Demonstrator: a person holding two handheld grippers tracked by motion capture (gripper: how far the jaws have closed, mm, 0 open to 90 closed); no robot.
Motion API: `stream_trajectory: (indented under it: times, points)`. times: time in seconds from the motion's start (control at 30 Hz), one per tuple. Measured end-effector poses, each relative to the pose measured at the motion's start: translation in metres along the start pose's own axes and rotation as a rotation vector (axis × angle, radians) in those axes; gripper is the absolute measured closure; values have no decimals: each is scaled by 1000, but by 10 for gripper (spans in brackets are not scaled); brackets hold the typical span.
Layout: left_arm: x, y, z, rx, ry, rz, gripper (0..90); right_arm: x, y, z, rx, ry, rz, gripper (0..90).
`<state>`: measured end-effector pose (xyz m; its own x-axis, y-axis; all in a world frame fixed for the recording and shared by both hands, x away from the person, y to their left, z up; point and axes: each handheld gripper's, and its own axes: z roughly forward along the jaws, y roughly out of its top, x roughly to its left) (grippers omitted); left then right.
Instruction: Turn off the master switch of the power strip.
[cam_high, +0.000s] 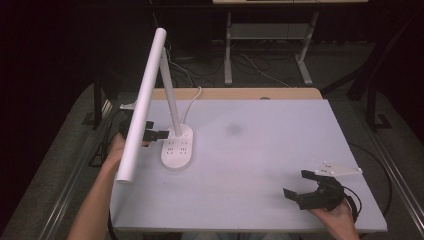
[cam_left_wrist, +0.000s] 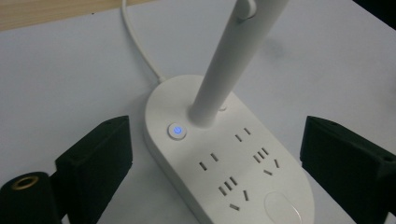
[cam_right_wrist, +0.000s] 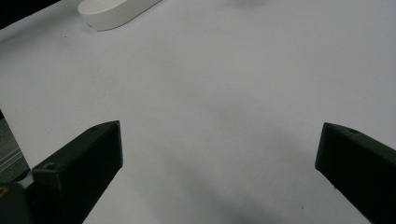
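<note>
1 surface (cam_high: 260, 150), white, carrying all items. 1 lamp (cam_high: 145, 100): tilted bar head, stem rising from an oval base (cam_left_wrist: 224, 158) with sockets and a lit blue button (cam_left_wrist: 177, 131), standing at the surface's left. 2 grippers. Left gripper (cam_high: 159, 134): jaws wide, holding nothing, just beside the base and nearer it; base's long axis runs away between the jaws. Right gripper (cam_high: 300, 184): agape, empty, well apart at near right.

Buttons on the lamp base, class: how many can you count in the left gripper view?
2. A small round button glowing blue sits beside the foot of the lamp arm; a larger plain button lies at the base's near end. The arm may hide others.
</note>
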<state>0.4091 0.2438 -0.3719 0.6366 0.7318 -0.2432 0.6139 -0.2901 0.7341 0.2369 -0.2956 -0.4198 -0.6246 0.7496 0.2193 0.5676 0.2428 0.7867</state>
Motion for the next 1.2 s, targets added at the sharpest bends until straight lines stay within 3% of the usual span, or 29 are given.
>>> stream_trajectory:
  times: [0.3, 0.37, 0.9, 1.13, 1.2]
  points:
    - [10, -2, 6, 4, -10, -33, 192, 0, 0, 1, 6, 7, -4, 2]
    - [13, -2, 8, -1, -11, -25, 230, 0, 0, 1, 7, 5, -4, 3]
    - [14, 0, 13, -48, 14, -20, 669, -1, 0, -1, 3, -3, -7, 3]
    - [14, 0, 17, -49, 30, -38, 882, -1, 0, -1, 2, -4, -6, 3]
    - [14, 0, 20, -40, 34, -40, 896, -1, 0, -1, 2, -4, -6, 3]
